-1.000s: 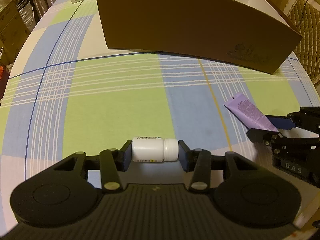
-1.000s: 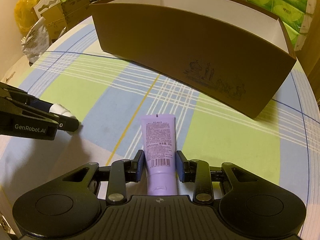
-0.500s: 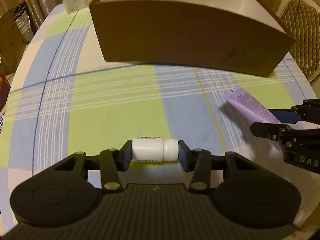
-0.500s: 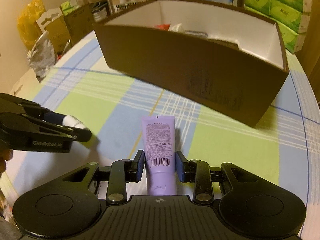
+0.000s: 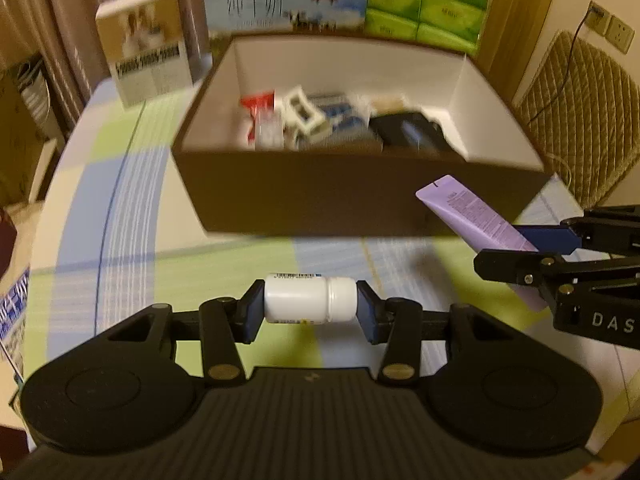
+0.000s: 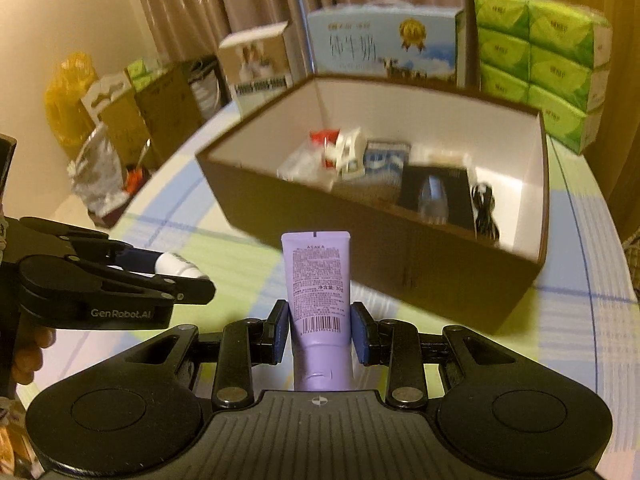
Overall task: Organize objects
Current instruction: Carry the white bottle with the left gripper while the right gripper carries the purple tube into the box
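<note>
My left gripper is shut on a small white bottle that lies crosswise between the pads, above the checked tablecloth. My right gripper is shut on a purple tube that points away from me, cap end toward the camera. Ahead of both stands a brown cardboard box with white inner walls, open at the top. It holds several small items. In the left wrist view the right gripper with the tube shows at the right. In the right wrist view the left gripper shows at the left.
The round table wears a green, blue and white checked cloth. Behind the brown box stand a blue carton, a smaller picture box and stacked green tissue packs. A padded chair is at the right; bags and boxes crowd the floor at the left.
Both grippers have risen with their loads and tilted so the views look over the box's near wall; its inside and the things behind it have come into sight.
</note>
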The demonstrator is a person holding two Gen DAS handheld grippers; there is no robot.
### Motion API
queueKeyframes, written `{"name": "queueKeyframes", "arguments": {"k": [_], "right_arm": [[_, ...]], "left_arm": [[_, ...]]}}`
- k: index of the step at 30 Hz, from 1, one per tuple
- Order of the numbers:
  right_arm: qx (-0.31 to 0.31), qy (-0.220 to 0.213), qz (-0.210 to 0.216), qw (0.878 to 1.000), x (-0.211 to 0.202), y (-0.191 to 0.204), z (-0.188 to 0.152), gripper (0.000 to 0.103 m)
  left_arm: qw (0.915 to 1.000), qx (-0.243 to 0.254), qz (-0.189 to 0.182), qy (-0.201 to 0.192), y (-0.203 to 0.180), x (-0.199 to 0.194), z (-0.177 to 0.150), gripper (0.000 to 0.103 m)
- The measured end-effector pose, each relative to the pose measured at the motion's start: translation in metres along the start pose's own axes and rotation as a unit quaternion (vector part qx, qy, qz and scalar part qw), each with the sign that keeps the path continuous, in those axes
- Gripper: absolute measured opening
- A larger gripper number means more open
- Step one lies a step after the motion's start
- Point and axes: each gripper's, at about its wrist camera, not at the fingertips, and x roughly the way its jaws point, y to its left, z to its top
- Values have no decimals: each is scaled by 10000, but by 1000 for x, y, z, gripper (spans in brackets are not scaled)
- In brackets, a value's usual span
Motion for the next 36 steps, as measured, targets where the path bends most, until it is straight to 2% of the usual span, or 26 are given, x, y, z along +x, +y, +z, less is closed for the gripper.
{"name": "queueKeyframes", "arguments": {"k": [7,15,22,36], "right_arm": [[46,-361,-34,9993,-6,-12,39,30],[382,-569,-71,9976,6,-40,83,30],[708,-457,-112,9964,32,-67,107,30],[1060,-138,-411,9934,82,-121,129,30]], "left_arm": [[9993,88,-18,-349,-2,2,46,42],[9986,227,-15,-486,-6,24,97,42],[9985,379,-120,-370,-13,58,128,42],[9972,699,-270,-75,-29,128,172,42]]}}
